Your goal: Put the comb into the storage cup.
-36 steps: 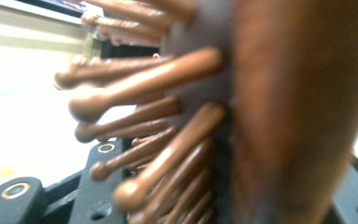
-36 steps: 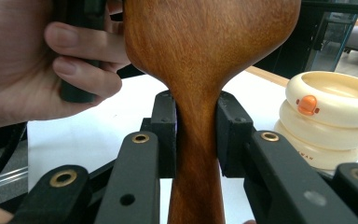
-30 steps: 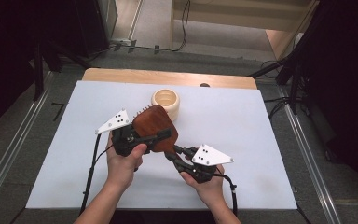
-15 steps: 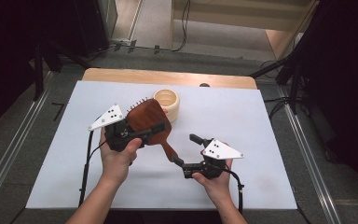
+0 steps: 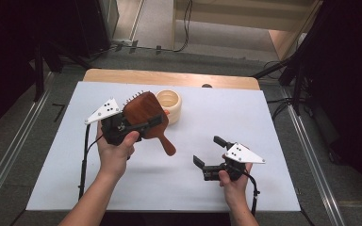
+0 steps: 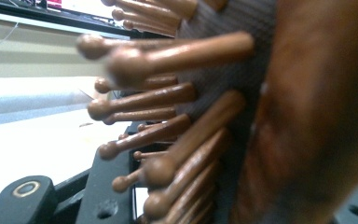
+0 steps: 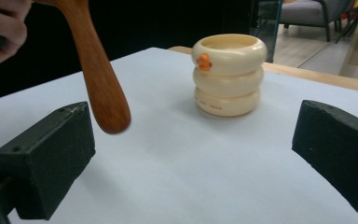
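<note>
My left gripper [image 5: 143, 123] pinches the wooden hairbrush [image 5: 143, 113]; right gripper [image 5: 206, 153], jaws just spread, empty. I'd lower it bristles-first into the cream holder [image 5: 169, 105].

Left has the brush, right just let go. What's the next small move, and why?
Probably carry the brush toward the cream cup and start tipping its handle down. The left gripper clamps the brush head, the handle hangs free above the table, and the right gripper, whose jaws have just been opening, stands empty and apart.

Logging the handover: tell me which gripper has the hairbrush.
The left gripper, shut on the wooden hairbrush by its head; the right gripper stands open with nothing between its jaws.
</note>
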